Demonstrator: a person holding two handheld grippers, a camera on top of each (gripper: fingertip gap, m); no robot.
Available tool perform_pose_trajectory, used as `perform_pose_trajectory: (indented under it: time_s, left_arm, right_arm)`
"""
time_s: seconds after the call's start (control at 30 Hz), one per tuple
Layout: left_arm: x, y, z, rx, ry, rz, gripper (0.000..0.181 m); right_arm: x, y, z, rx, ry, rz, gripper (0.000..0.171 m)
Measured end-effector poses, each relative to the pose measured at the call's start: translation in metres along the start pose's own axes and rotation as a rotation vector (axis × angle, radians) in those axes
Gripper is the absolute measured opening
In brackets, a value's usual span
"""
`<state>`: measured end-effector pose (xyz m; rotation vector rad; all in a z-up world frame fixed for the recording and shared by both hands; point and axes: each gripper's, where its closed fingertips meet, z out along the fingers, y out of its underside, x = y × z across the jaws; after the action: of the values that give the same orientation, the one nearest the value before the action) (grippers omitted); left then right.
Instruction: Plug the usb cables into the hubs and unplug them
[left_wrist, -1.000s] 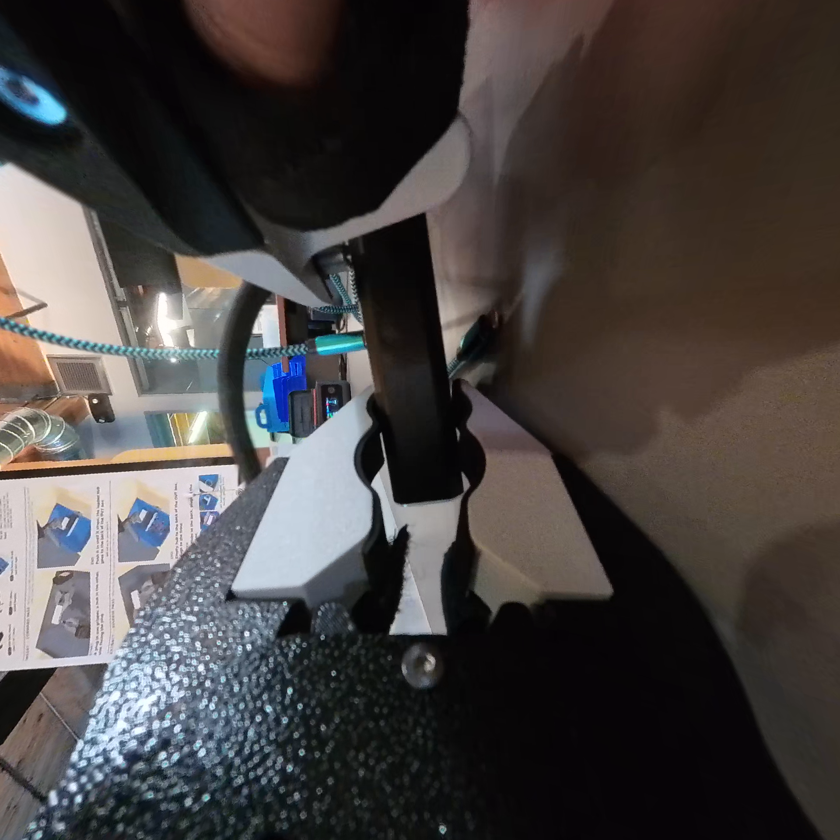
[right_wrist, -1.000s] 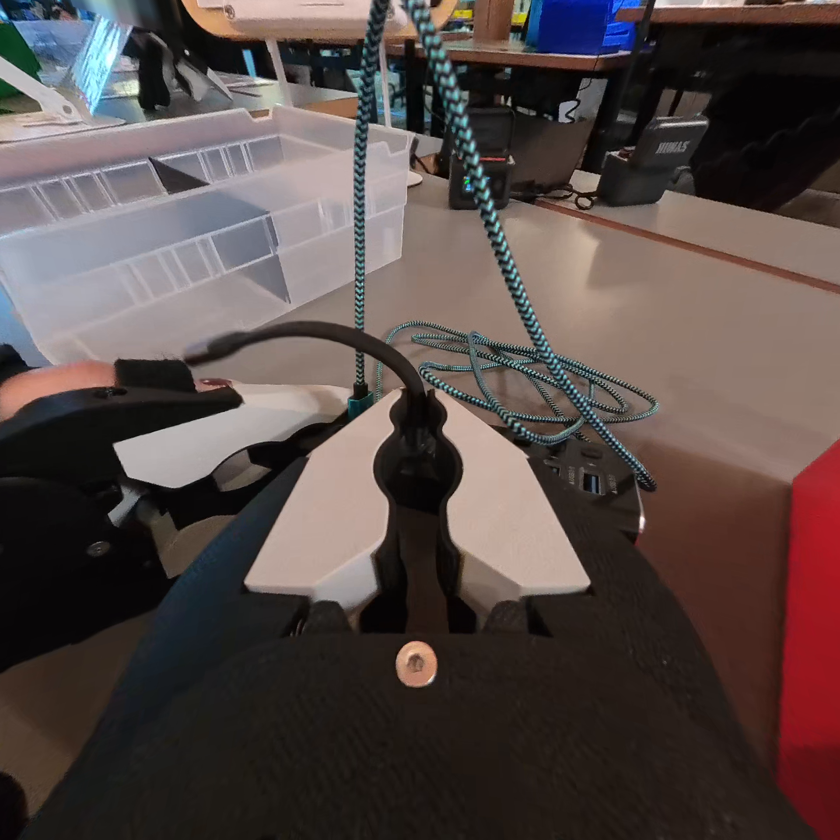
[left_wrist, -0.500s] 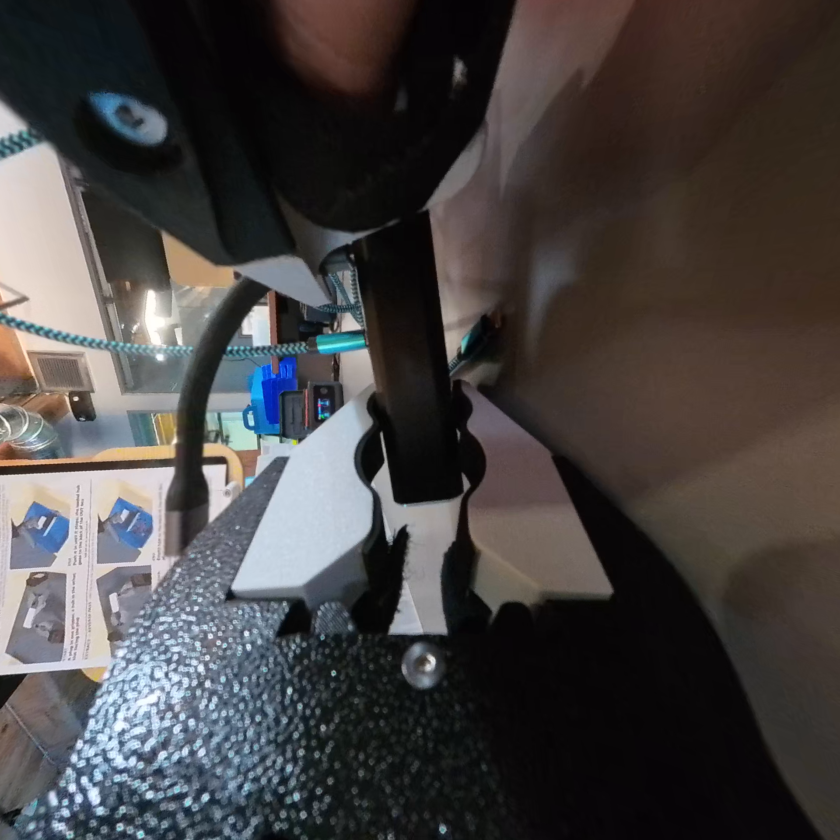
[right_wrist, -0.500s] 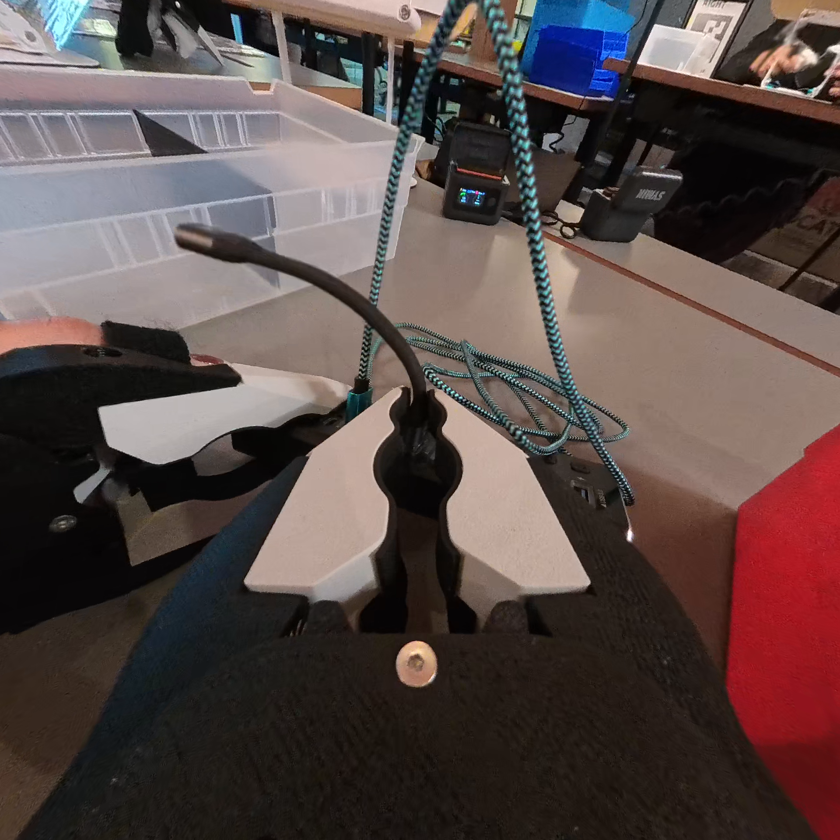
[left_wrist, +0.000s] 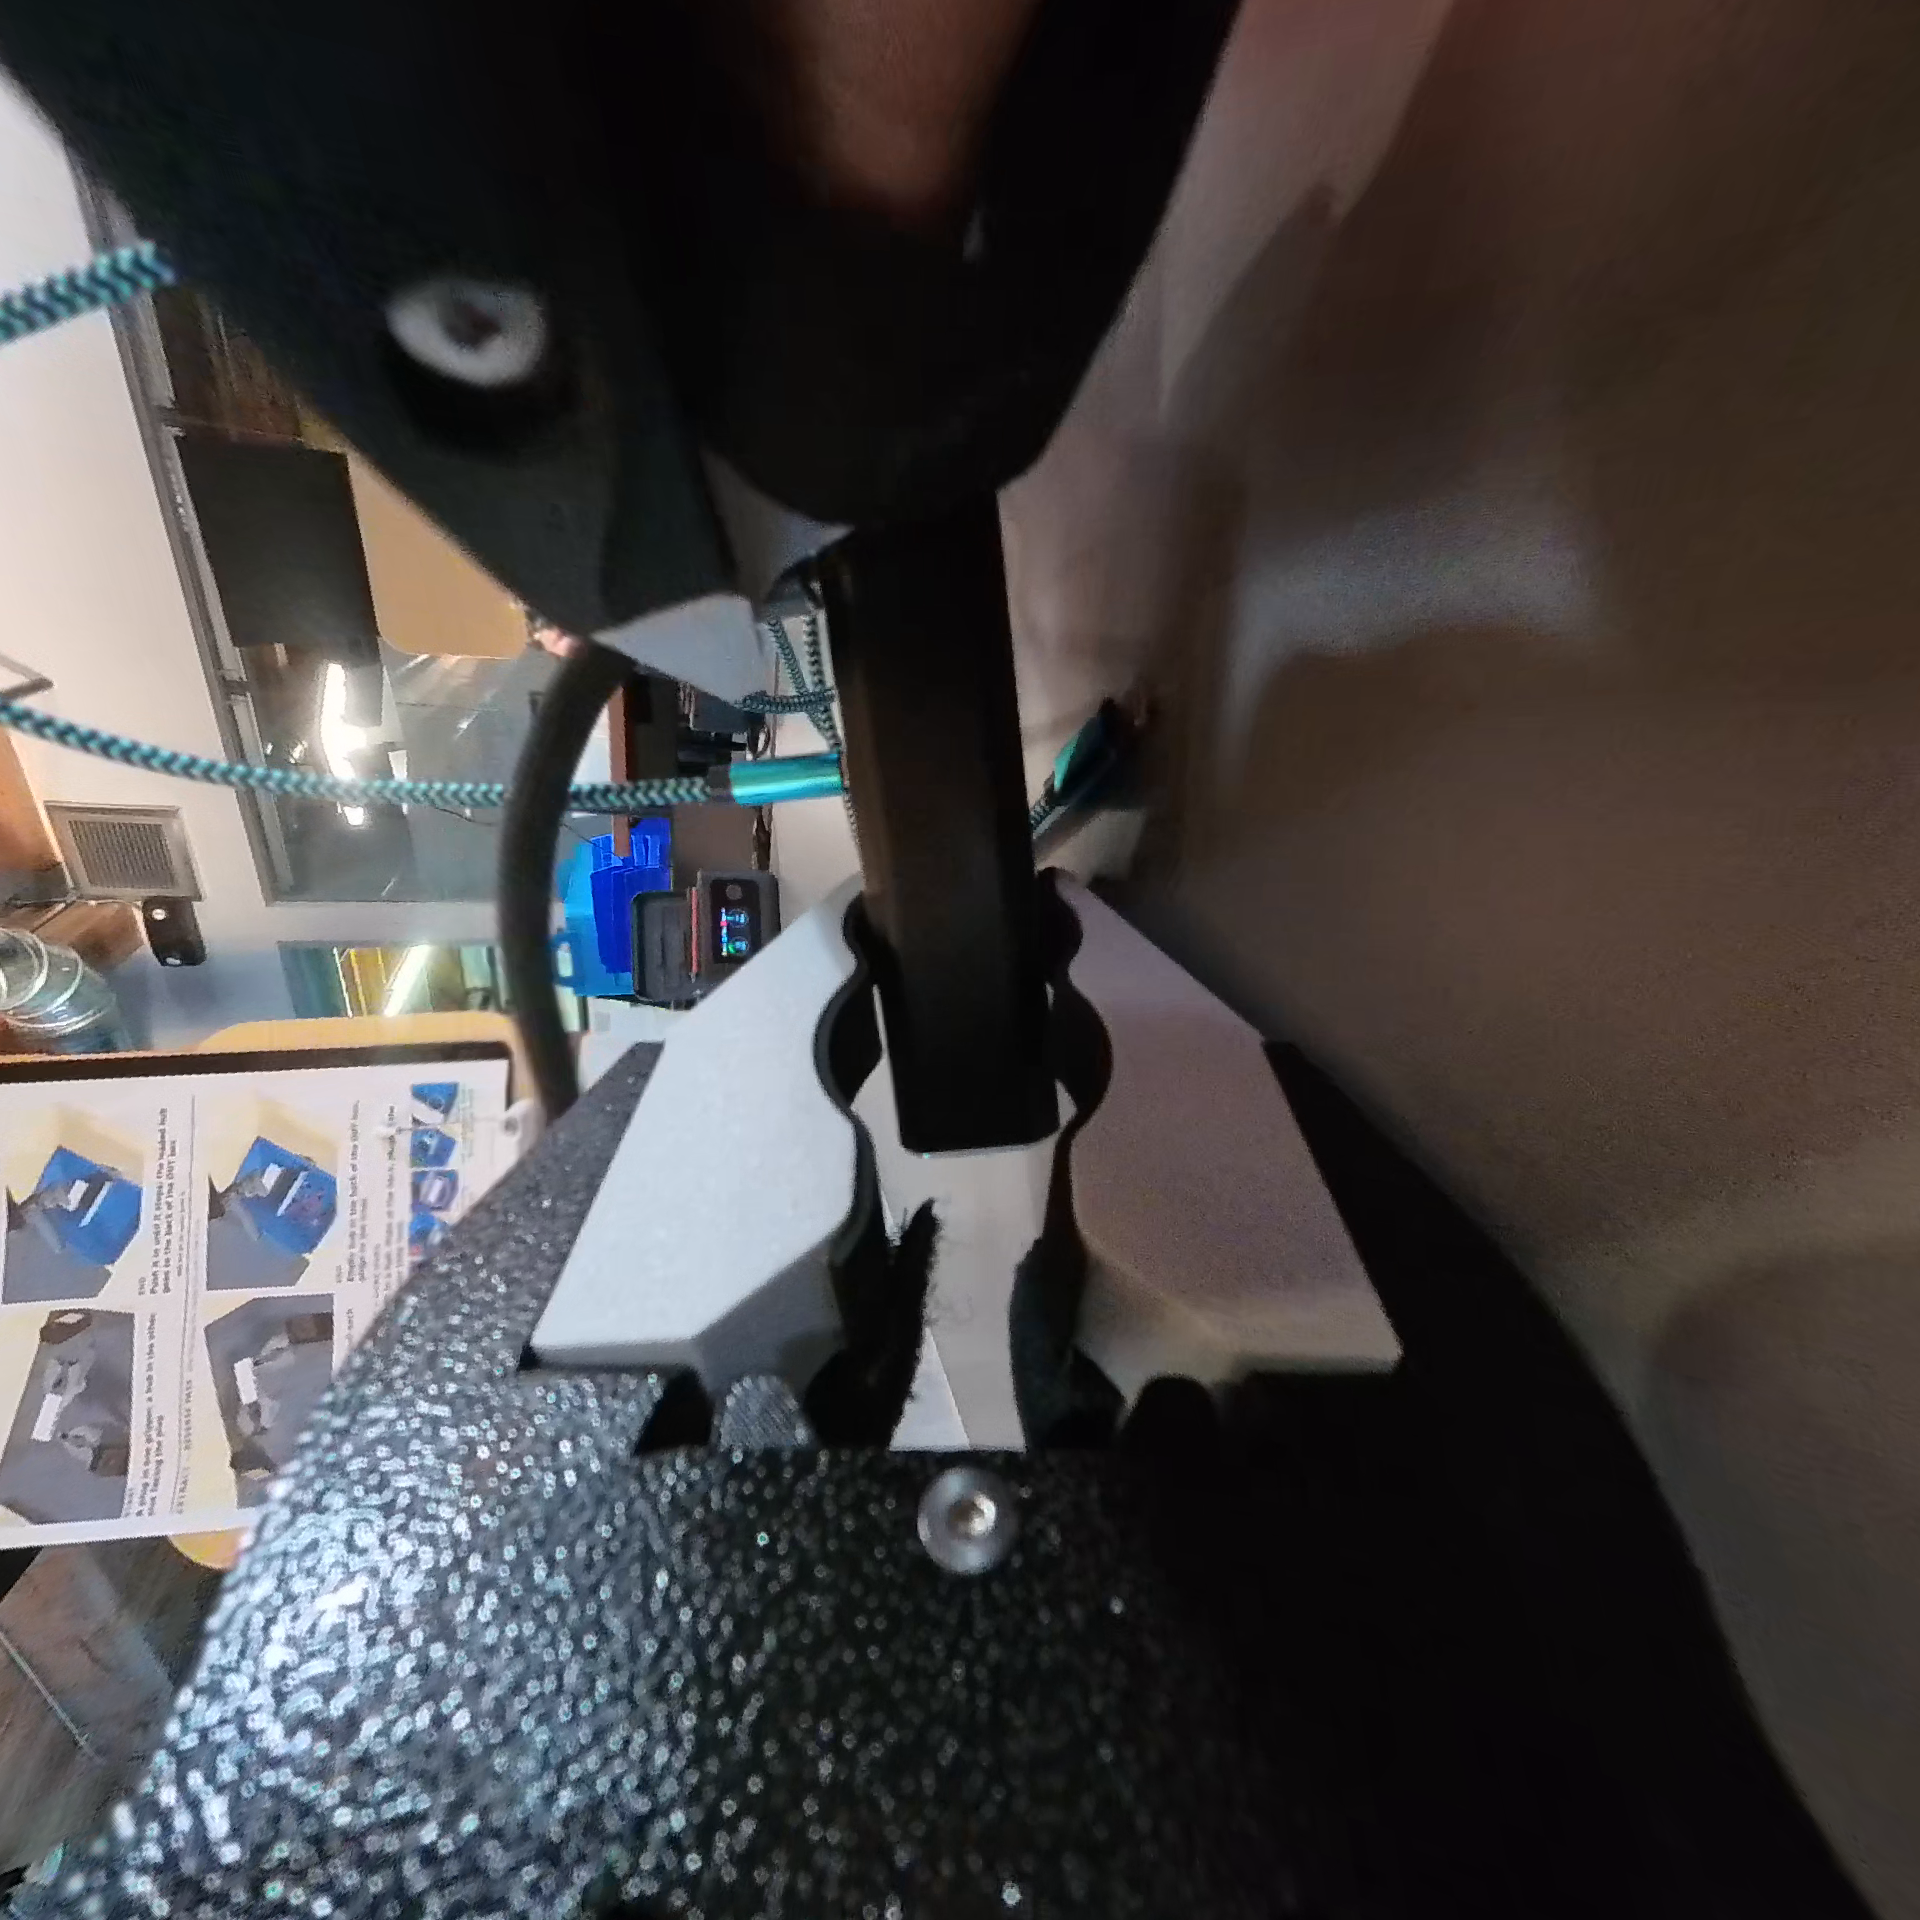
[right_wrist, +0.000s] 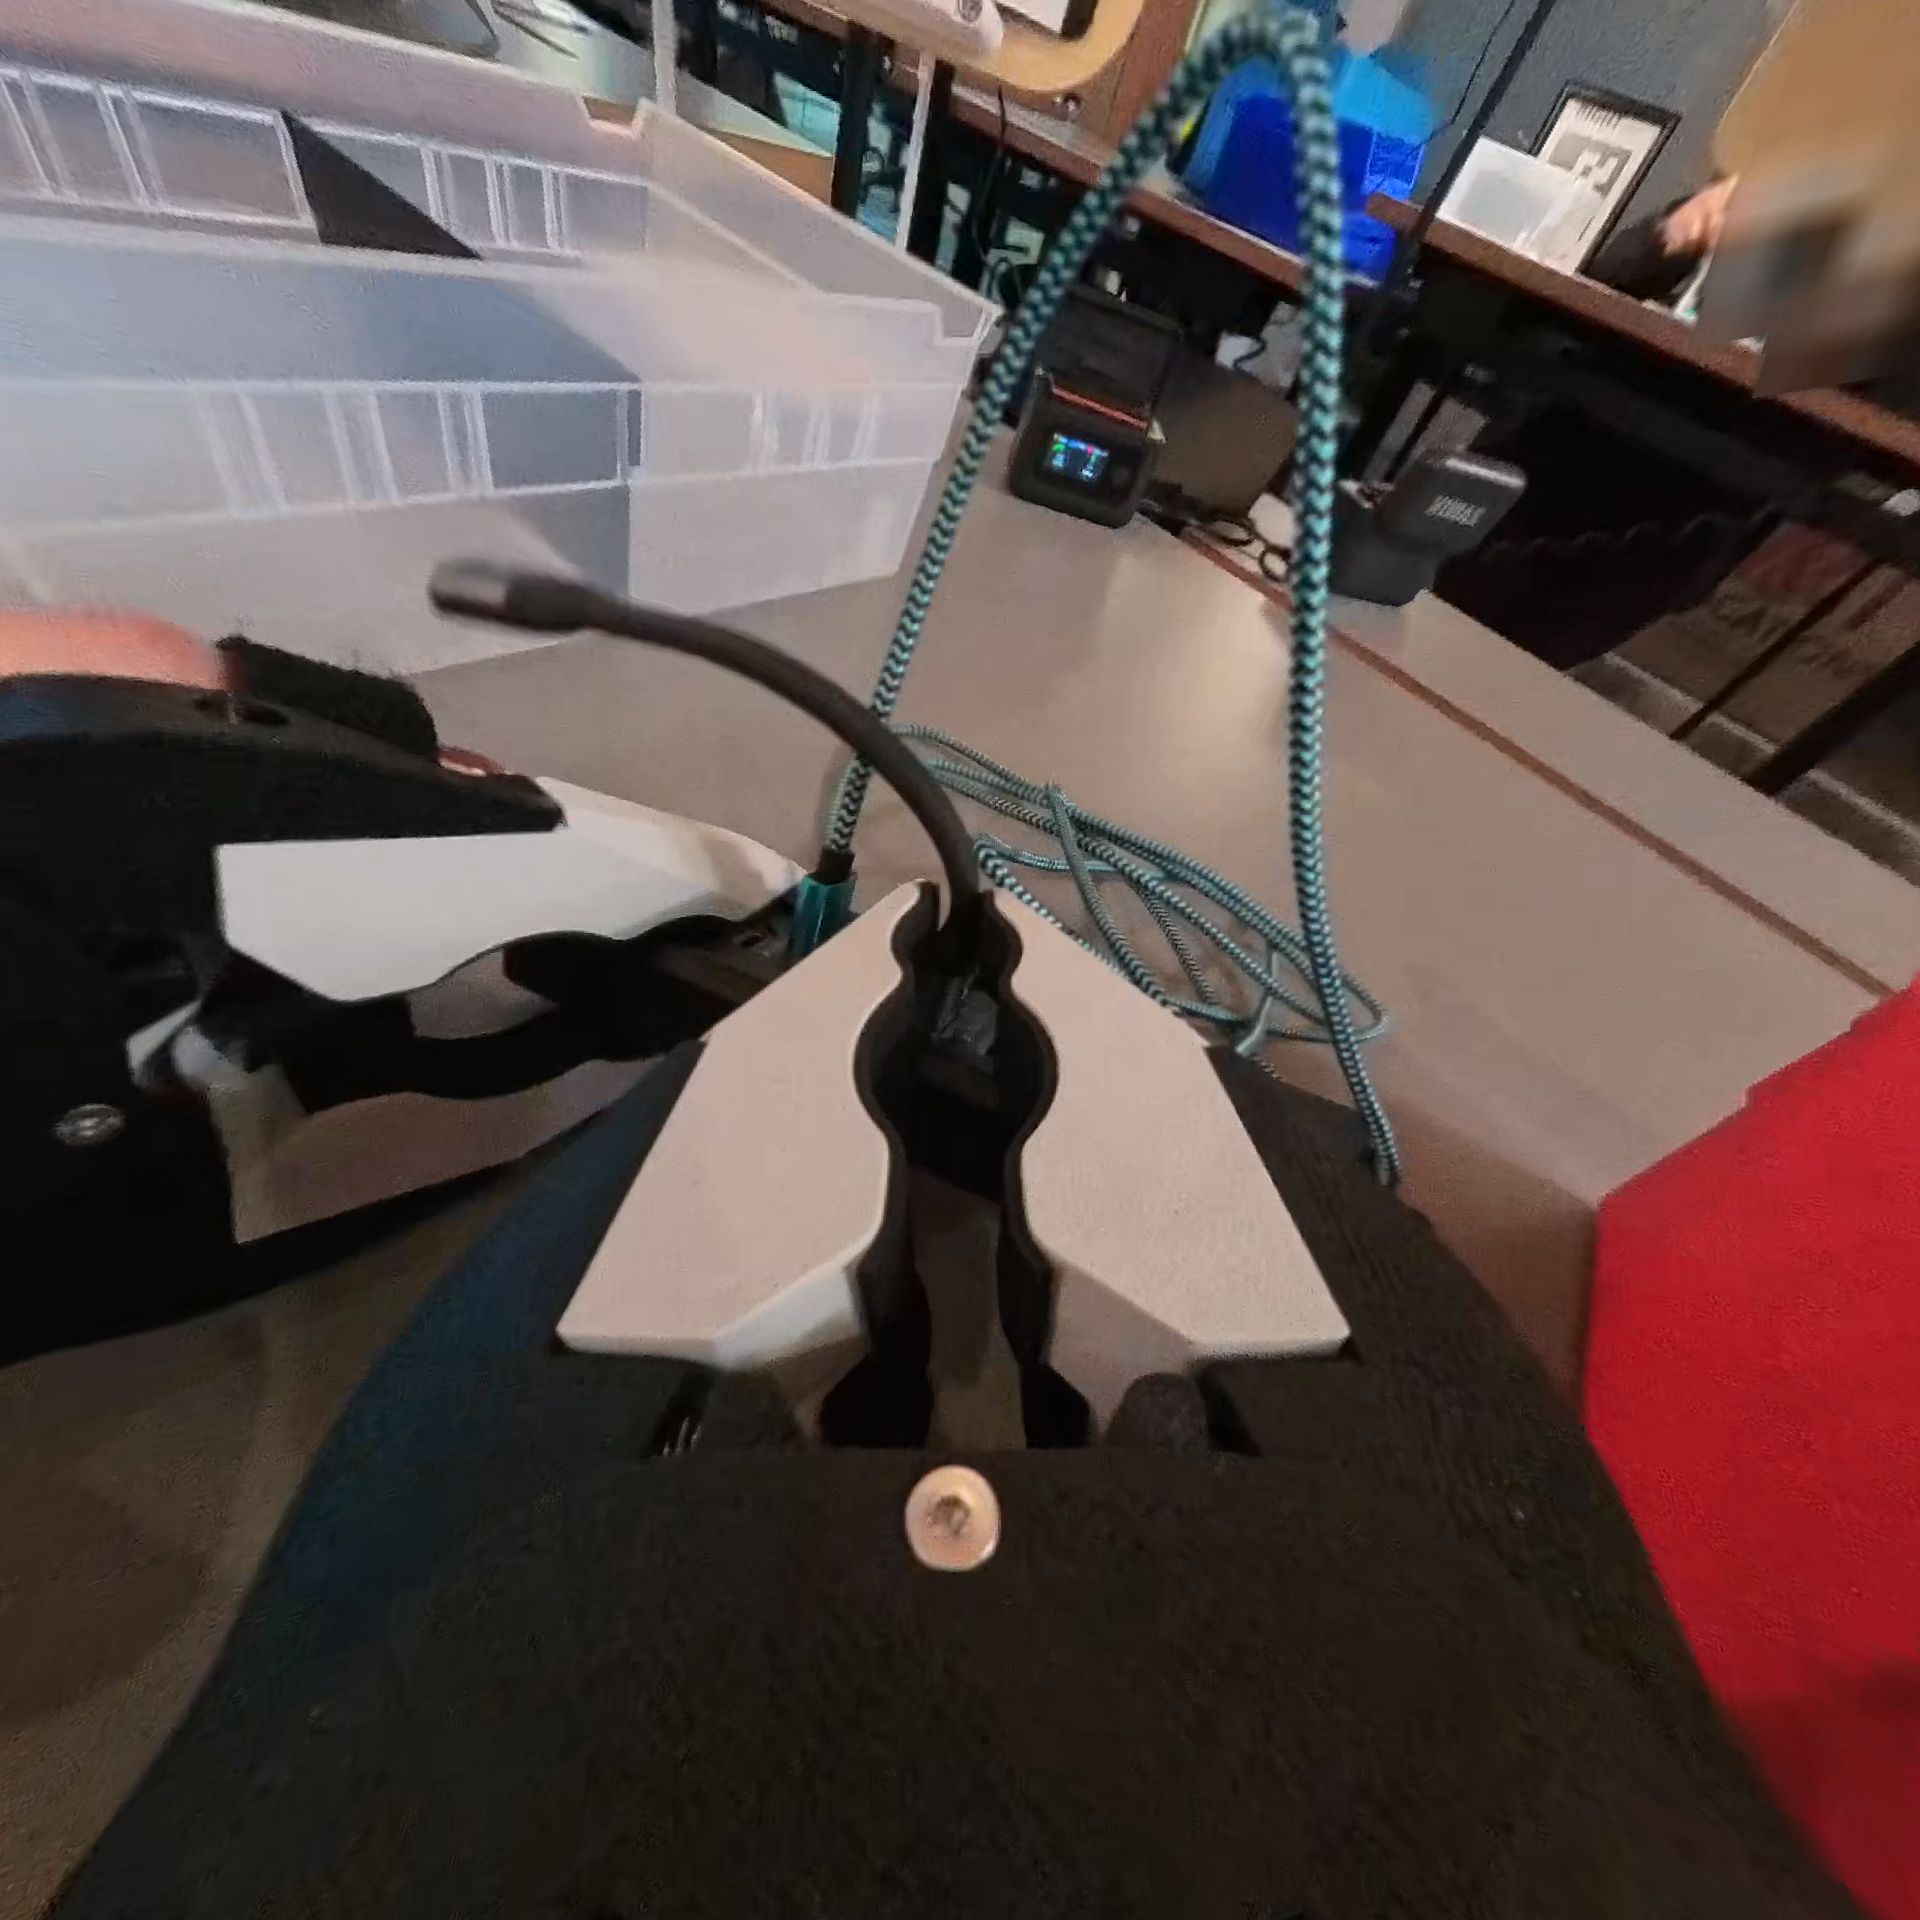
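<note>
My left gripper is shut on a black USB hub, gripped edge-on at its end. A teal braided cable is plugged into the hub's side by a teal connector. A second teal connector sits on the hub's other side. My right gripper is shut on a short black cable, which arcs up and left to a free grey plug. The left gripper shows at the left of the right wrist view. The right gripper shows at the top of the left wrist view.
A clear plastic compartment bin stands on the grey table at the left back. Loose teal cable lies coiled ahead. A red block is at the right. A small black device with a lit screen sits farther back. An instruction sheet stands beyond. Spacing between my two grippers at the tips: around 6 cm. The red block sits 15 cm or so from the ends of my right fingers.
My right gripper has lifted and moved forward with the black cable, and its free plug has swung up. The left gripper has kept hold of the hub, almost still.
</note>
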<state>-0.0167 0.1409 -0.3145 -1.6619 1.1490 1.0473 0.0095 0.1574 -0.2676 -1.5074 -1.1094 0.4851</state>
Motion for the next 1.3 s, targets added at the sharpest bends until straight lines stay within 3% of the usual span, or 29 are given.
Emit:
perform_pose_trajectory:
  time_s: [0.33,0.7,0.97,1.07,1.3]
  left_arm:
    - [-0.001,-0.007,0.001,0.016,-0.003,-0.005,0.026]
    - [-0.006,0.002,-0.003,0.021,-0.012,0.016,0.027]
    - [0.000,-0.013,-0.022,0.246,0.099,-0.095,0.039]
    - [-0.008,-0.016,-0.029,0.313,0.041,-0.068,0.065]
    - [-0.003,-0.024,-0.031,0.349,0.042,0.004,0.059]
  right_arm:
    - [0.009,-0.001,-0.003,0.037,-0.064,0.271,0.004]
    - [-0.003,-0.001,0.001,0.018,-0.126,0.224,0.006]
    - [0.002,-0.004,-0.005,0.070,-0.296,0.341,0.005]
    - [-0.009,-0.006,-0.006,0.066,-0.384,0.344,0.004]
    - [-0.033,-0.006,-0.006,0.030,-0.520,0.318,0.004]
